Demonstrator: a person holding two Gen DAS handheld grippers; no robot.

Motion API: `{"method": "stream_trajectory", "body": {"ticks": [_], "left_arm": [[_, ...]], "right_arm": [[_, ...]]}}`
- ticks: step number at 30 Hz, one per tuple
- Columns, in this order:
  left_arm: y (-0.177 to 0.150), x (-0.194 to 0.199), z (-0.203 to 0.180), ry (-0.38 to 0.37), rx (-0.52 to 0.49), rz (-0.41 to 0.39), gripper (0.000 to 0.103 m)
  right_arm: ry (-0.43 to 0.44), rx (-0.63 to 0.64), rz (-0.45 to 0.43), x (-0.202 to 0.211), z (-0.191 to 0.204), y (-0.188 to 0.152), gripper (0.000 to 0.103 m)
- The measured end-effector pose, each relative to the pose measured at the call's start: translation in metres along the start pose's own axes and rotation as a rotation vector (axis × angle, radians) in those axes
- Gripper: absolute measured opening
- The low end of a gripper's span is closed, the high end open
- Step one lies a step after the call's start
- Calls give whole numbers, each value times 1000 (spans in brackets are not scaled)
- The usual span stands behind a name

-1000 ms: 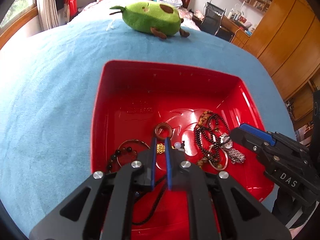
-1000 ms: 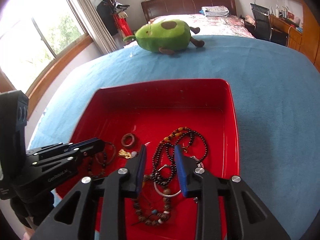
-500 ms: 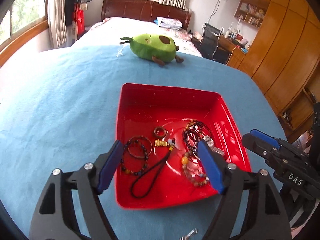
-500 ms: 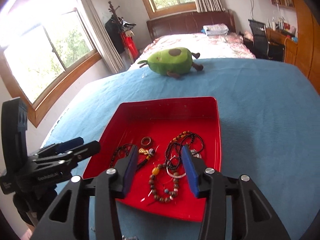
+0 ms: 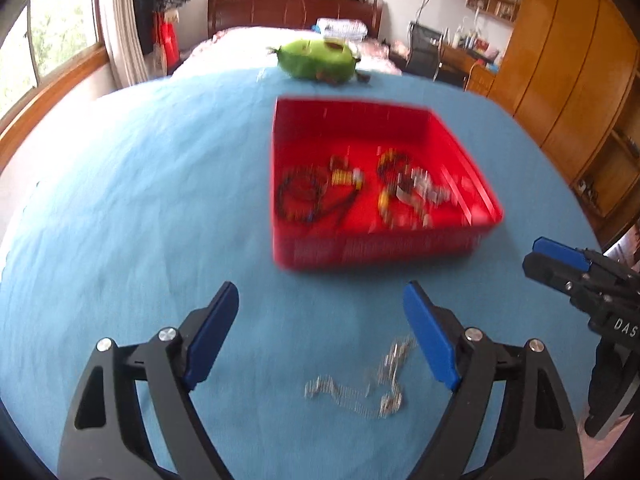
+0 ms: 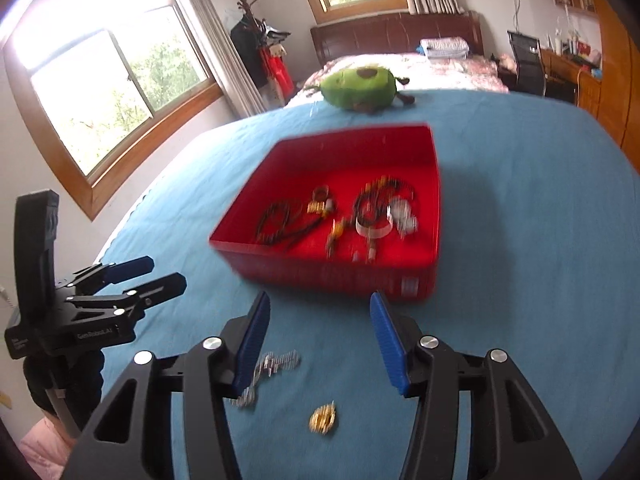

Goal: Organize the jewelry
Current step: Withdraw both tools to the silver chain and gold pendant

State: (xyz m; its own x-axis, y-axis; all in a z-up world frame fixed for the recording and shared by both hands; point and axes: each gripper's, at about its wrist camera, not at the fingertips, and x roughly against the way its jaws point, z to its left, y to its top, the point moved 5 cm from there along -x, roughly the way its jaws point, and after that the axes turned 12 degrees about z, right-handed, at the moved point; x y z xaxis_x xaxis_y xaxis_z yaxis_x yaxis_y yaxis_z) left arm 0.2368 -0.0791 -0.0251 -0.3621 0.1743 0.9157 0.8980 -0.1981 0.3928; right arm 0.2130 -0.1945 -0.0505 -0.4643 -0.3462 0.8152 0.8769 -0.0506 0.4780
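Observation:
A red tray (image 5: 380,248) (image 6: 320,276) sits on the blue cloth and holds several pieces: dark bead bracelets (image 5: 304,196), a black cord and silver pieces (image 5: 416,188). My left gripper (image 5: 320,292) hovers over the cloth in front of the tray, its jaws opening wide with nothing between them. A silver chain (image 5: 360,384) (image 6: 276,364) lies on the cloth just below its fingers. My right gripper (image 6: 319,300) is open and empty, near the tray's front wall. A small gold piece (image 6: 323,420) lies on the cloth under it. Each gripper shows in the other's view (image 5: 532,258) (image 6: 160,274).
A green avocado plush (image 5: 318,60) (image 6: 360,84) lies beyond the tray at the far edge of the blue cloth. Behind it stands a bed. Wooden wardrobes (image 5: 560,60) line the right side and windows (image 6: 112,80) the left.
Both grippers have pulled back out of the tray toward the near side and opened. The tray now lies farther ahead, and the silver chain and gold piece have come into view.

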Motion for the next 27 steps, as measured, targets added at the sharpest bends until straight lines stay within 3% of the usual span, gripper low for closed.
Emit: {"method": "stream_trajectory", "body": {"ticks": [6,11,19,27], "left_arm": [[-48,-19,14,18,50,86,83],[-77,-29,19,-38,101,148,83],[-84,-42,11,-79,122,167,83],[-74,-53,-5,-49,93,180,83]], "right_arm": [[-1,-16,63,-16,1,-41,43],[-4,-28,86,-24,1,-58,41],[-14,-38,106,-32,0,-71,41],[-15,-35,155,-46,-1,-82,34]]}}
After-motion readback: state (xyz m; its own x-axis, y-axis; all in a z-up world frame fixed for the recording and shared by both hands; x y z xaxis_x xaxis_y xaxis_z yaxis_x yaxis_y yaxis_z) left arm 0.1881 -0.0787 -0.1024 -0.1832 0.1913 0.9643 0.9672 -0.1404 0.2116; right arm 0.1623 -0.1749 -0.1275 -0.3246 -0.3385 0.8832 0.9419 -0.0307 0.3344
